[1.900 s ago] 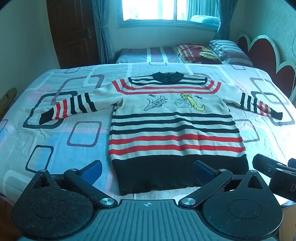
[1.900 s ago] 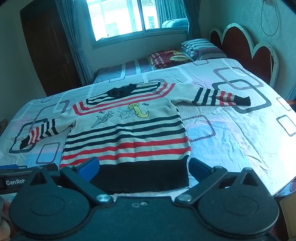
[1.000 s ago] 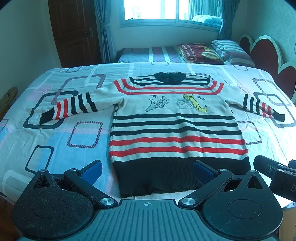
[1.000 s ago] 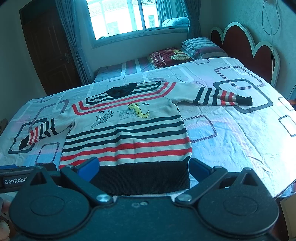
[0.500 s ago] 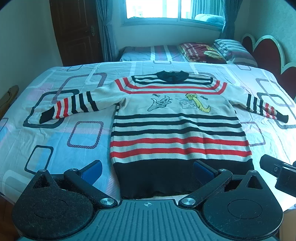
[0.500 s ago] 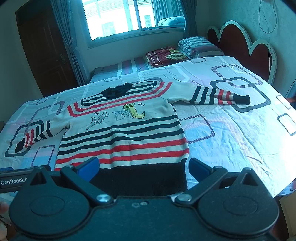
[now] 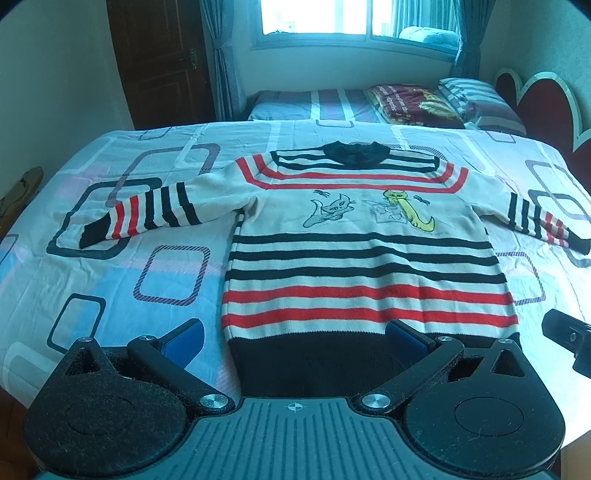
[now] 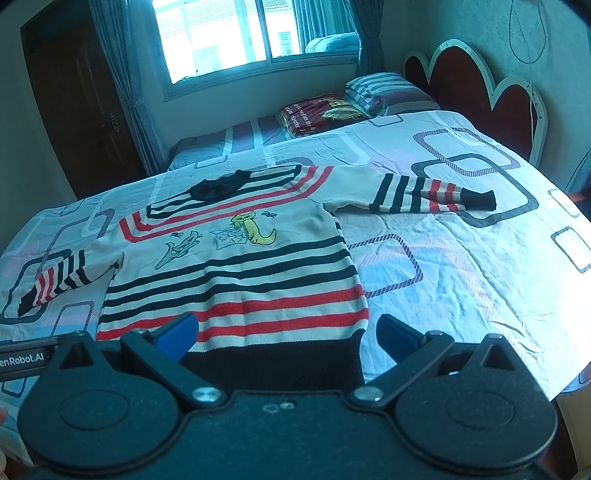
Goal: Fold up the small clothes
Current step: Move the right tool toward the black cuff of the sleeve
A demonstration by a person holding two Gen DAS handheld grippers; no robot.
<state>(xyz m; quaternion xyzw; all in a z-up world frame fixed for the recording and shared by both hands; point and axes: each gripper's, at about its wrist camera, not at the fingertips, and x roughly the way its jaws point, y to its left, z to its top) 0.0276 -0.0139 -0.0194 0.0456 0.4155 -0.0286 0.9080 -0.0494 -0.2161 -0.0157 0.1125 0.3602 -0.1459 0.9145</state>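
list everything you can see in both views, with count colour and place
sweater: 1, cream with black and red stripes, spread flat on the near bed, sleeves out
bed sheet: 1, pale blue with rounded squares, under the sweater
folded blanket: 1, maroon, far bed
pillow: 1, striped, beside the blanket
headboard: 1, dark red, right wall
window: 1, bright, far wall
door: 1, dark brown, far left
left gripper: open, over the hem
right gripper: open, over the hem

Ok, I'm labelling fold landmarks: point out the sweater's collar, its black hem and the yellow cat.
collar (image 7: 354, 153), left wrist view, middle of the black neck.
black hem (image 7: 314, 358), left wrist view, band's centre.
yellow cat (image 8: 255, 229), right wrist view, its body.
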